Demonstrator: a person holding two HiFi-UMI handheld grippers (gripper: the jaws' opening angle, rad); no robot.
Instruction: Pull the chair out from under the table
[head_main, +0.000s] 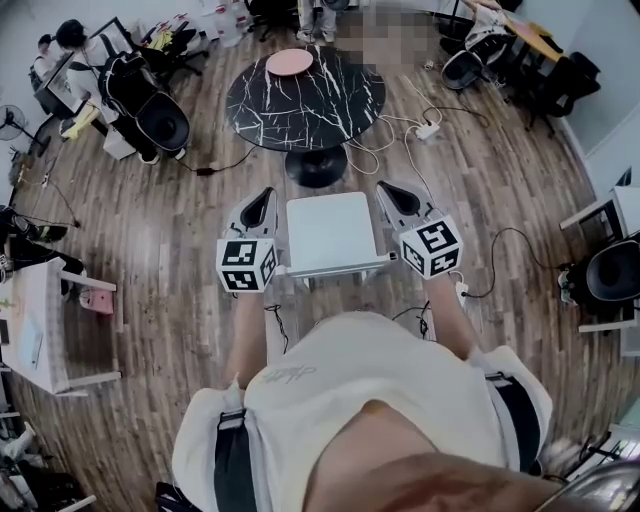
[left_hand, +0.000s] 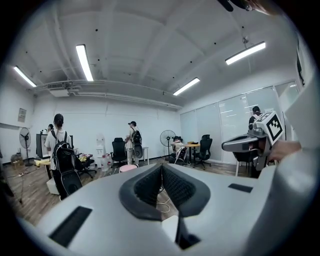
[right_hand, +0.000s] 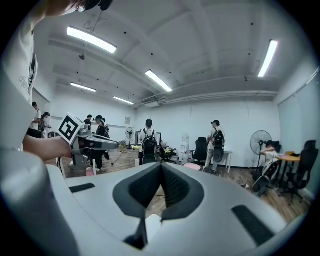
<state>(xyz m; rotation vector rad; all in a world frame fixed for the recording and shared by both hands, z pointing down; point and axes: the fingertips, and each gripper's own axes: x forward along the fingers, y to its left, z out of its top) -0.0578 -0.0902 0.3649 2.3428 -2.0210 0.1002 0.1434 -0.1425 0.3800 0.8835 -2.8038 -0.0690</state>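
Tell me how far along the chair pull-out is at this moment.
Done, it seems: in the head view the white chair stands clear of the round black table, its seat outside the tabletop's edge. In hand: nothing. The left gripper and right gripper flank the chair, jaws shut and empty. Left: apparently nothing more than confirming the chair's spot.

Your round table (head_main: 305, 95) has a black, white-veined marble look with a slight sheen, and it stands on a floor (head_main: 180, 200) of grained wood planks. The chair (head_main: 330, 235) seat looks like smooth, matt white plastic. Your left gripper (left_hand: 161, 167) and right gripper (right_hand: 161, 167) wear matt grey plastic shells with dark, finely ribbed pads (left_hand: 175, 187).
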